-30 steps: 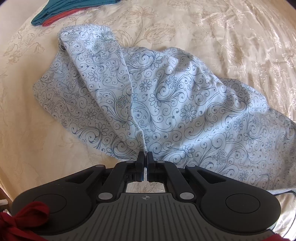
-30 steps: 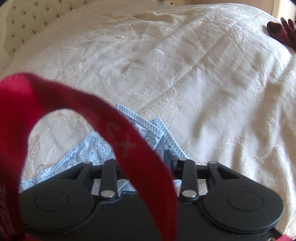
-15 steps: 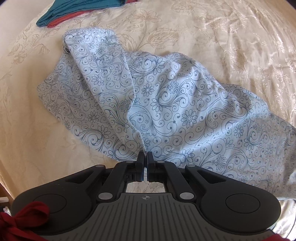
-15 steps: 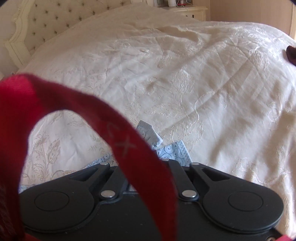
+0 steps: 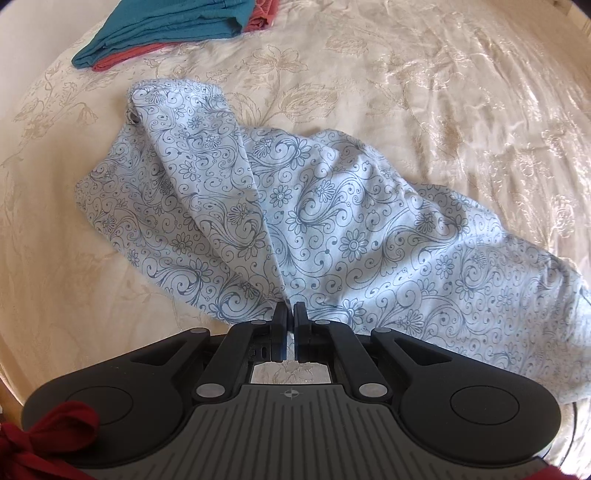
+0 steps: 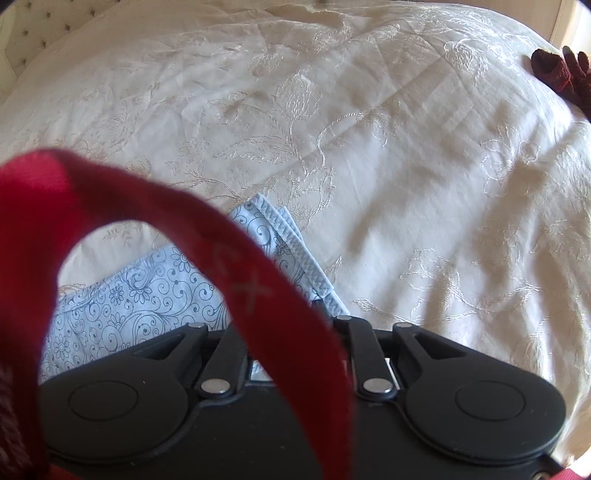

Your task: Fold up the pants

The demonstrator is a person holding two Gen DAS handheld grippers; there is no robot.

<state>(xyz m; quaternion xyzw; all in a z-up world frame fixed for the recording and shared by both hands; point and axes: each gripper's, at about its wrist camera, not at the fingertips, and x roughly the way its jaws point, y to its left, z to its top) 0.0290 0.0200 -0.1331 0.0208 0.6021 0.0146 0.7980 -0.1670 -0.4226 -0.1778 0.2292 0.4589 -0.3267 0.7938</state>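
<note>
The pants (image 5: 295, 221) are light blue with a dark floral swirl print. They lie crumpled and partly folded on the cream bedspread (image 5: 443, 92). My left gripper (image 5: 290, 312) is shut on a pinched fold at the pants' near edge. In the right wrist view the pants (image 6: 147, 291) show at lower left with a stitched hem (image 6: 295, 254) running toward my right gripper (image 6: 317, 314). A red strap (image 6: 236, 273) hides the right fingertips, so I cannot tell how the jaws stand.
A folded teal garment (image 5: 173, 26) lies on a folded red one (image 5: 122, 59) at the far left of the bed. A dark red glove (image 6: 561, 70) shows at the far right. A tufted headboard (image 6: 22, 26) stands at the far left.
The left view has drawn back, bringing the folded stack further into view. The right gripper moved, and more of the pants' hem shows than half a second ago.
</note>
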